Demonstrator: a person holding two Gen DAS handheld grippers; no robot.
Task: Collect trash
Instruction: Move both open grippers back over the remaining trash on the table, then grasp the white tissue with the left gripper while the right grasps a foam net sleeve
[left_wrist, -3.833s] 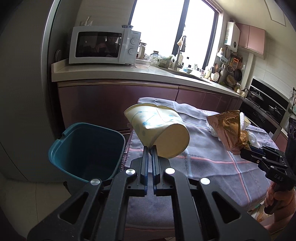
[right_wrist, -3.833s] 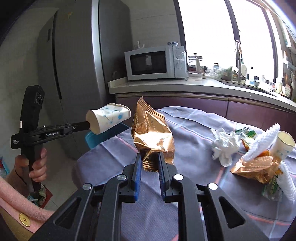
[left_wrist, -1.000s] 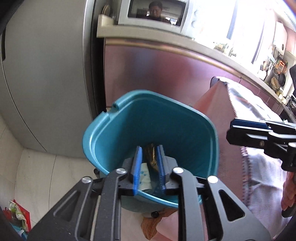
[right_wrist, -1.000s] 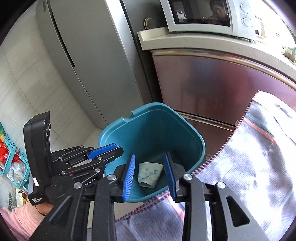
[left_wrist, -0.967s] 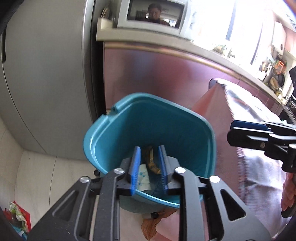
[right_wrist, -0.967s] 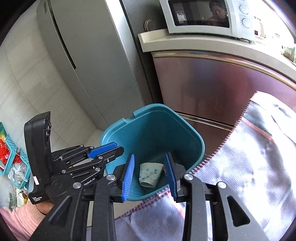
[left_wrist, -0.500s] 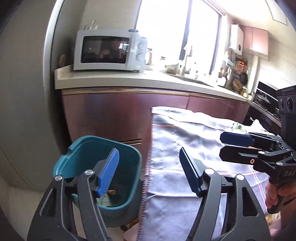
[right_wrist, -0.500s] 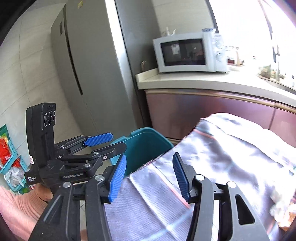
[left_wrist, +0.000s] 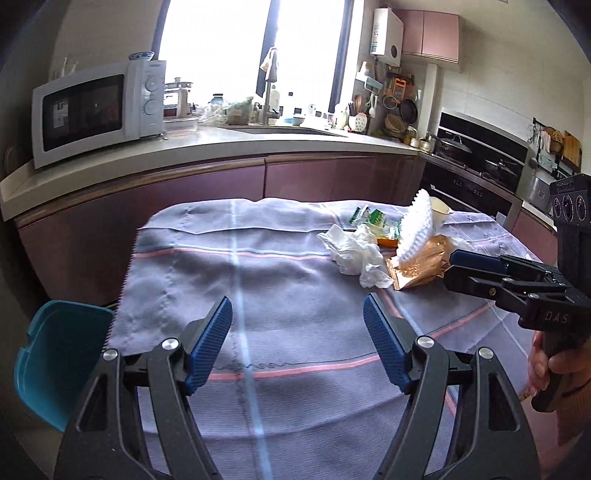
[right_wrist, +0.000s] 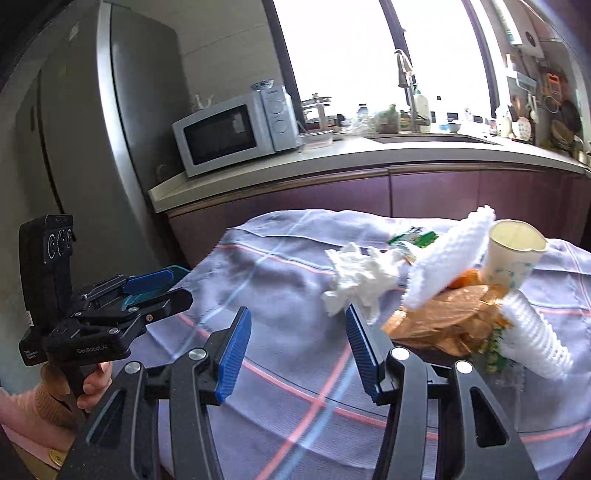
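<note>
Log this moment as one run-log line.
left gripper: open, empty | right gripper: open, empty | both jaws just opened | crumpled tissue, gold wrapper, paper cup on table | bin beside

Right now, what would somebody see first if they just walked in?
Probably the heap of trash on the purple striped tablecloth: a crumpled white tissue, a shiny gold wrapper and a paper cup. A teal bin waits at the table's left edge, and both grippers, left and right, are empty.

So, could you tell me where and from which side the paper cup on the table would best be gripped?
Grip the paper cup across its side wall just below the open rim, coming in from above. It stands upright with its mouth open, and white foam netting leans against its left side while a gold wrapper crowds its base, so a low or left approach looks blocked.
</note>
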